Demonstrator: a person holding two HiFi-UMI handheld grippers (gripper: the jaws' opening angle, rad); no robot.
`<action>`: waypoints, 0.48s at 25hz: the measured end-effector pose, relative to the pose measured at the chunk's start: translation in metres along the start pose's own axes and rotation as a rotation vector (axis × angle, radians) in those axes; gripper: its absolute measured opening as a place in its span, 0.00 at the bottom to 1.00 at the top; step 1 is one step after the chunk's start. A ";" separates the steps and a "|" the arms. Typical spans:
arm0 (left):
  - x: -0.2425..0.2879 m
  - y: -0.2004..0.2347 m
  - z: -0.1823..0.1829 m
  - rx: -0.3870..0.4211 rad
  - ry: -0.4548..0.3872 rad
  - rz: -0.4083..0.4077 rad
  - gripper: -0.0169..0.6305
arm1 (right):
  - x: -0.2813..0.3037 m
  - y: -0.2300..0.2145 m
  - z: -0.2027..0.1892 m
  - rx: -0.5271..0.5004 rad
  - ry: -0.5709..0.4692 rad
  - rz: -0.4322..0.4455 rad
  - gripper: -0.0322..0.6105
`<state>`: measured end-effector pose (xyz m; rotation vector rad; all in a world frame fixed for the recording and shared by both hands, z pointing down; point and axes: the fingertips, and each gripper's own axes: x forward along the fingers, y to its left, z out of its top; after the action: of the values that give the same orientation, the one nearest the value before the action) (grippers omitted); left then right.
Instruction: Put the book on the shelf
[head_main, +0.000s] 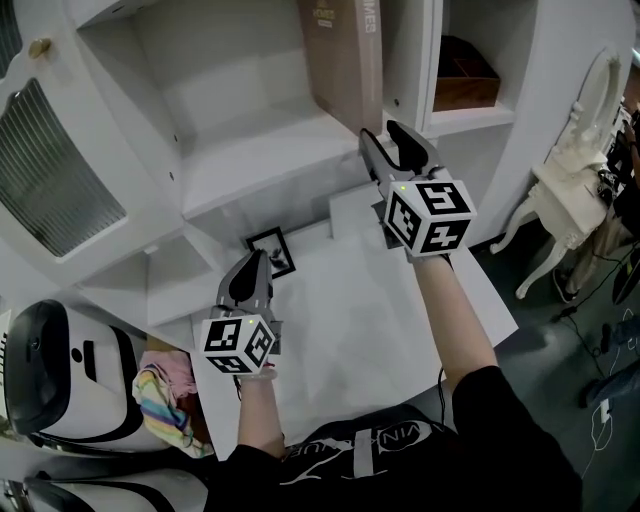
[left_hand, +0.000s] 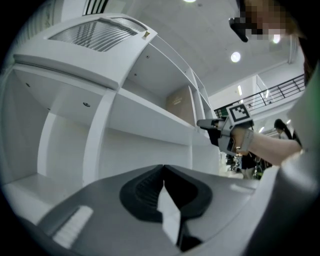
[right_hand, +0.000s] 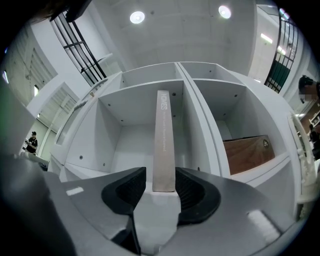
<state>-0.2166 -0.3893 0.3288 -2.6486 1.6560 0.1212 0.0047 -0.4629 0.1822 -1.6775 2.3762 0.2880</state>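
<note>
Slippage is looking like the chief danger: the right hand-held gripper (right_hand: 164, 186) is pinching only the bottom end of the spine, so the tall book (right_hand: 163, 135) is rising mostly unsupported above the jaws. By my judgement it could be pivoting sideways the moment that pinch is eased. The book is standing upright in the left compartment of the shelf (right_hand: 125, 150), with its lower end sitting near the front edge. A release here is risking it toppling forward onto the counter (head_main: 380, 300) below, so it is wanting a push further in. Beyond it, the divider (right_hand: 192, 115) is standing a little apart to the right and offering nothing to lean on. The wooden box (right_hand: 247, 152) is lying in the next compartment, out of reach as a prop. The left hand-held gripper (head_main: 255, 260) is hovering low over the counter, pointing level, its jaws pressed together on nothing. The right arm is reaching straight out, its gripper angling slightly upward at the shelf.
</note>
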 end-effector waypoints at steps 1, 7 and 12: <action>-0.001 0.000 0.000 -0.001 0.000 0.001 0.03 | -0.003 0.000 0.001 0.002 -0.005 0.004 0.33; -0.003 -0.002 -0.003 -0.008 0.003 0.000 0.03 | -0.021 0.003 0.005 0.034 -0.044 0.034 0.23; -0.008 -0.003 -0.004 -0.003 0.005 0.002 0.03 | -0.034 0.008 0.001 0.045 -0.049 0.063 0.15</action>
<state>-0.2168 -0.3813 0.3329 -2.6517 1.6612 0.1176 0.0086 -0.4292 0.1916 -1.5603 2.3854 0.2810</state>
